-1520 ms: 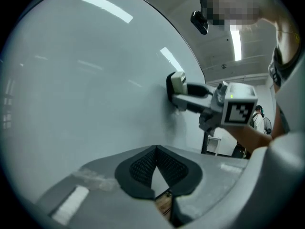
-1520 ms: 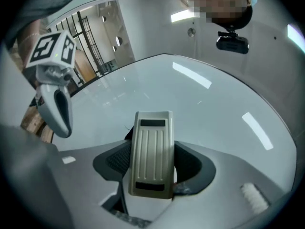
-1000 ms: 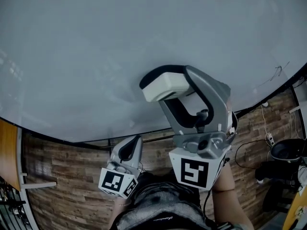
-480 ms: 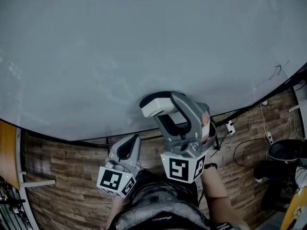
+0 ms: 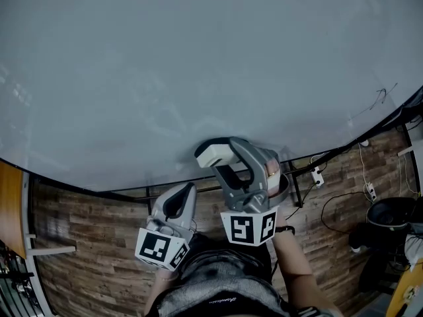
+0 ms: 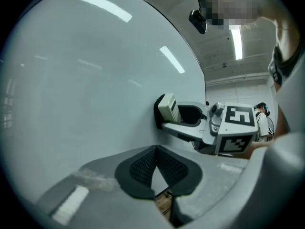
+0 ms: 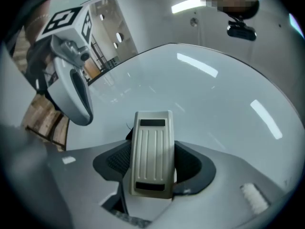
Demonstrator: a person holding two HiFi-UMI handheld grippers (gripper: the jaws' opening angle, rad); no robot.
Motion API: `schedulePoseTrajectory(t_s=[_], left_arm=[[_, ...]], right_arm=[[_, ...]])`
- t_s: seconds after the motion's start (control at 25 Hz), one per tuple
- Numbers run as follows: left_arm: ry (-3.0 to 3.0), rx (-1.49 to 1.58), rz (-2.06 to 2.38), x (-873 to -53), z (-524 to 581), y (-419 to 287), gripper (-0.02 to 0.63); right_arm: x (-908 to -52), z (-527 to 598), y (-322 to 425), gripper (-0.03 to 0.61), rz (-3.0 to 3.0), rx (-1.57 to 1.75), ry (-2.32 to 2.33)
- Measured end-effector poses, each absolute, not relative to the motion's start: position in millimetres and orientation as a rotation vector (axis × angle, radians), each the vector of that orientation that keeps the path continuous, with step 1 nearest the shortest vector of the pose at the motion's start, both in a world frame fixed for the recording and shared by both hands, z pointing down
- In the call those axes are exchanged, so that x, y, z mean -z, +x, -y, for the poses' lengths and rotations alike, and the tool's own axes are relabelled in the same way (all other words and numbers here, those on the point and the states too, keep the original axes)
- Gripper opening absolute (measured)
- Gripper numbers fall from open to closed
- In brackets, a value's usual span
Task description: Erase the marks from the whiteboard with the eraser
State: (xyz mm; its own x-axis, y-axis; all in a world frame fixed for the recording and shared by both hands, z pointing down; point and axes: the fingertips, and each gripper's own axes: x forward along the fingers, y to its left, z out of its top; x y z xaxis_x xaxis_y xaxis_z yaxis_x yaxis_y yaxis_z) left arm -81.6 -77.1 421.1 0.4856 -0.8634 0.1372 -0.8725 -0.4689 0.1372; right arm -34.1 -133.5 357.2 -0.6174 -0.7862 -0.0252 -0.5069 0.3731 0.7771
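Observation:
The big whiteboard (image 5: 198,58) fills most of the head view. A thin dark scribble (image 5: 382,98) sits near its right edge. My right gripper (image 5: 221,152) is shut on the cream eraser (image 5: 213,154), which lies against the board's lower part. In the right gripper view the ribbed eraser (image 7: 151,151) stands between the jaws, with a small dark mark (image 7: 127,125) by its left edge. My left gripper (image 5: 180,202) hangs below the board's bottom edge, shut and empty. In the left gripper view the pads (image 6: 140,166) meet, and the eraser (image 6: 167,108) shows beyond them.
Below the board is a wood-patterned floor with cables and a power strip (image 5: 318,176). A dark round object (image 5: 390,210) stands at the right. An orange panel (image 5: 10,203) is at the left edge. A person (image 6: 263,120) stands far off.
My right gripper has carried the eraser down the board toward its bottom edge and nearer my body. The left gripper has stayed where it was.

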Motion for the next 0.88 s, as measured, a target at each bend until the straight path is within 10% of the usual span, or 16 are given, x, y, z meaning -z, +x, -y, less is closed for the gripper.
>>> schedulePoseTrajectory(t_s=[0.88], left_arm=[[2.689, -0.065, 1.703, -383, 67, -47, -0.002]], right_arm=[[-366, 83, -3, 0.261, 2.818, 0.276, 1.308]])
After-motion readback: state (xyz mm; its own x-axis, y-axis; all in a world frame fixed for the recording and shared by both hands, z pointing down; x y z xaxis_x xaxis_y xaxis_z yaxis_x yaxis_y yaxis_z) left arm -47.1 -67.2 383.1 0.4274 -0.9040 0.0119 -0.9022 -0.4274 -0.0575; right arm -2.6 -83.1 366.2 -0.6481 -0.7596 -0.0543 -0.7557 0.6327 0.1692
